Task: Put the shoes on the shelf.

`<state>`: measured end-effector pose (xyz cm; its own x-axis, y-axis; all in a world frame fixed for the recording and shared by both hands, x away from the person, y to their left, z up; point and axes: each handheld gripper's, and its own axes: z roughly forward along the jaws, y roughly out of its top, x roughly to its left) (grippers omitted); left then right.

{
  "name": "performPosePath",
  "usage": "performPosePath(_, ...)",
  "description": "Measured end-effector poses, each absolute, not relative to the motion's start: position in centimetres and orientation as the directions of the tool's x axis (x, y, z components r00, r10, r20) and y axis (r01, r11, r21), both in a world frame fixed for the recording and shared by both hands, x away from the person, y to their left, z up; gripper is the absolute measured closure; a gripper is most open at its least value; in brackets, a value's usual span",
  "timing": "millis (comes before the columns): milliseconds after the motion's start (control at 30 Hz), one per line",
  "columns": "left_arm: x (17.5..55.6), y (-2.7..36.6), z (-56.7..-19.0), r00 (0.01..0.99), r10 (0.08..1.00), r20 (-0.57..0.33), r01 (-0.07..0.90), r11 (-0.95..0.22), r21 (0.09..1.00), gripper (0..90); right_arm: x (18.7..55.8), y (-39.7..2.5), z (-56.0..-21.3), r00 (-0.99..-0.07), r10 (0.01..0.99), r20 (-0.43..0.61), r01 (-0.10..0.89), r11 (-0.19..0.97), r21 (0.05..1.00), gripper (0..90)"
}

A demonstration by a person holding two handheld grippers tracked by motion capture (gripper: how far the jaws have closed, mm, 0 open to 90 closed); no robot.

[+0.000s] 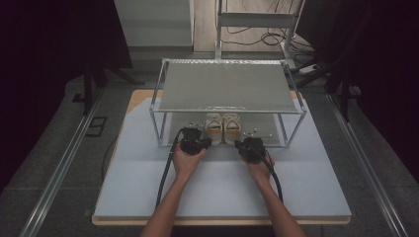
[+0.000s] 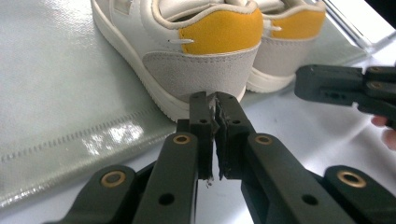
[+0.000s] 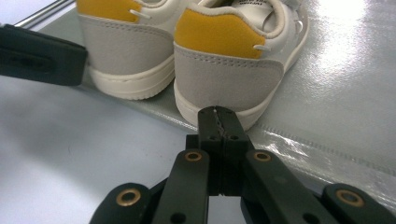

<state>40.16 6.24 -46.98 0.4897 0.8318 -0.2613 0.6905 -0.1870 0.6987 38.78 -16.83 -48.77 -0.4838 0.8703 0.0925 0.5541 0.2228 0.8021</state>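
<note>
Two white sneakers with yellow heel tabs stand side by side, heels toward me, on the lower level of a metal shelf. The left sneaker [image 1: 213, 127] [image 2: 205, 60] [image 3: 126, 51] is just beyond my left gripper [image 1: 207, 142] [image 2: 214, 100], which is shut and empty, its tips right at the heel sole. My right gripper [image 1: 239, 144] [image 3: 218, 114] is also shut with nothing in it, its tips close to the heel of the right sneaker [image 1: 231, 127] [image 3: 224, 70] [image 2: 289, 42]. Each gripper view shows the other gripper off to the side.
The metal-frame shelf [image 1: 225, 86] has a grey top that overhangs the shoes and thin corner posts [image 1: 158, 129]. A glossy grey mat [image 2: 70, 93] lines its lower level. The shelf stands on a white table [image 1: 148, 187]. Cables trail from both grippers.
</note>
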Motion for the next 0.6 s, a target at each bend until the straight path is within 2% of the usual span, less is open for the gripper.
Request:
performPosePath(167,40.8,6.5,-47.3,0.436,0.850,-0.295,0.725,-0.137,0.675,84.2,38.9,-16.6,-48.8,-0.490,0.867,0.093,0.553,0.226,0.802,89.7)
performPosePath(600,41.1,5.9,-47.5,0.457,0.836,-0.305,0.727,-0.154,0.670,83.8,40.2,-16.0,-49.3,-0.479,0.873,0.093,0.563,0.224,0.795,89.6)
